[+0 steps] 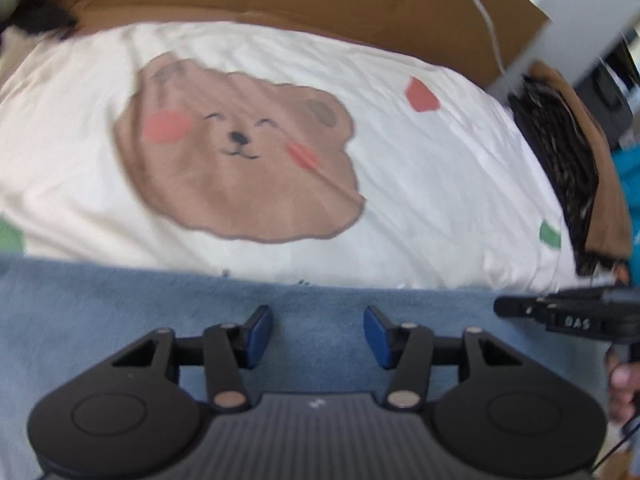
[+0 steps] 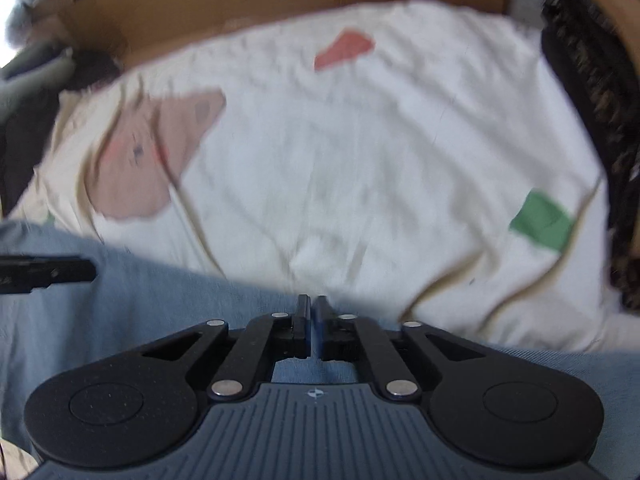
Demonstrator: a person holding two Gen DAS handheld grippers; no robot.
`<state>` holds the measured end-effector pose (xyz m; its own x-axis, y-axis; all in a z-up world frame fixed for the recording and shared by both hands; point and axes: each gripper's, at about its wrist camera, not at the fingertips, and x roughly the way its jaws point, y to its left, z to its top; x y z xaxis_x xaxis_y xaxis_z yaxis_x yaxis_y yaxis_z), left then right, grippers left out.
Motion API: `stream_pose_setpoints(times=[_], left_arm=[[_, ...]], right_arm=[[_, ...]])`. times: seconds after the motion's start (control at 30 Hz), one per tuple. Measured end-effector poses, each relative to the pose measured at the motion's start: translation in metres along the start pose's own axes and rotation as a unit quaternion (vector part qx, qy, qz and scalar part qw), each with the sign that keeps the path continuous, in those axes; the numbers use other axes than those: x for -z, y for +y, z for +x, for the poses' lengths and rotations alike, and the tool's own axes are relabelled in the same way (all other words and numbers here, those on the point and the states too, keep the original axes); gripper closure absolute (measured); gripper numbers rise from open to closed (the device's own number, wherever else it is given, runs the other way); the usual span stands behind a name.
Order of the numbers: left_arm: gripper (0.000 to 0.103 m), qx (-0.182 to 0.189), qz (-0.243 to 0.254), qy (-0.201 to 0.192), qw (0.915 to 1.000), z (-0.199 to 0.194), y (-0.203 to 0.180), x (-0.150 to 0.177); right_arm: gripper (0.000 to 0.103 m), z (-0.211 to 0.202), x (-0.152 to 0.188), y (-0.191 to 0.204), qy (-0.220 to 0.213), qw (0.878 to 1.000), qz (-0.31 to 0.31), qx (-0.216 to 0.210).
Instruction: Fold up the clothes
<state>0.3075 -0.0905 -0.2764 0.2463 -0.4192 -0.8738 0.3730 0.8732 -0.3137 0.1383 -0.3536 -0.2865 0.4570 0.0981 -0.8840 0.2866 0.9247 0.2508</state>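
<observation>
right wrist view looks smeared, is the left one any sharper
Left wrist view: sharper, the bear print keeps its face, edges soft. Right wrist view: motion blur smears the sheet and red patch; gripper stays crisp. Both bend at the rims.

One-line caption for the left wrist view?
Open left hand-held gripper above blue garment on bear-print sheet.

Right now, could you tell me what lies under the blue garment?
The blue garment lies on a white bedsheet printed with a bear face. The sheet runs under its far edge; whatever lies beneath the rest is covered.
</observation>
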Motion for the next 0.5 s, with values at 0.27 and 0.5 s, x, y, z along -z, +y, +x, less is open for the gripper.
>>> stream_pose_setpoints(times=[0.27, 0.5], left_arm=[[0.028, -0.05, -0.004, -0.018, 0.9986, -0.089, 0.027, -0.006], [0.016, -0.08, -0.046, -0.036, 0.9951, -0.184, 0.035, 0.007]], right_arm=[[0.061, -0.088, -0.023, -0.01, -0.074, 0.997, 0.036, 0.002], [0.039, -0.164, -0.049, -0.03, -0.107, 0.991, 0.085, -0.013]])
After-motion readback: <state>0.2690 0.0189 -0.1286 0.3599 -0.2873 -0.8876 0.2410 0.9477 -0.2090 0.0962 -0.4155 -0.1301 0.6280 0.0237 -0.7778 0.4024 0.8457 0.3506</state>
